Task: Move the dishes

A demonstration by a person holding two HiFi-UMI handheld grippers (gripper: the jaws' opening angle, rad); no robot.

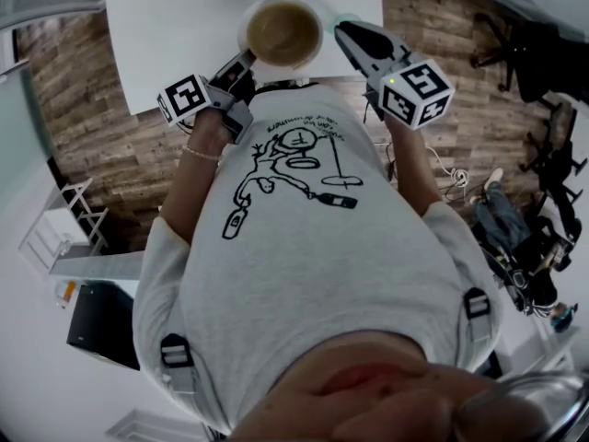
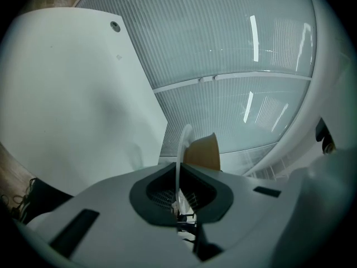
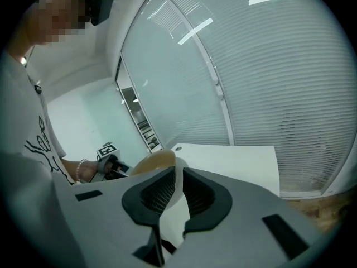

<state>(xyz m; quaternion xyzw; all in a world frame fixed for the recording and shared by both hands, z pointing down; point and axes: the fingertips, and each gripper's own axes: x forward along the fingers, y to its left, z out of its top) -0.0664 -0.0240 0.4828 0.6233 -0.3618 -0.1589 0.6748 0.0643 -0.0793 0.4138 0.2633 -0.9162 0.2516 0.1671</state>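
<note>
Two grippers on one bowl (image 1: 281, 33) at the white table's (image 1: 175, 26) near edge.
The left gripper (image 1: 245, 60) is clamped on the rim, as its own view shows. The right gripper (image 1: 343, 32) seems clenched on the opposite rim. Only the head view shows both.

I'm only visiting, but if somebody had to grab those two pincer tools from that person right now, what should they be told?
Left gripper: shut on the bowl, gripping the rim on its left side.
Right gripper: shut on the opposite side of the rim.
Bowl: white outside, brown inside, held between both at the near edge of the white table. I cannot tell whether it is lifted clear.
Done: both grips taken.
Left: carry it over, set it down, let go. No other dishes in view.
</note>
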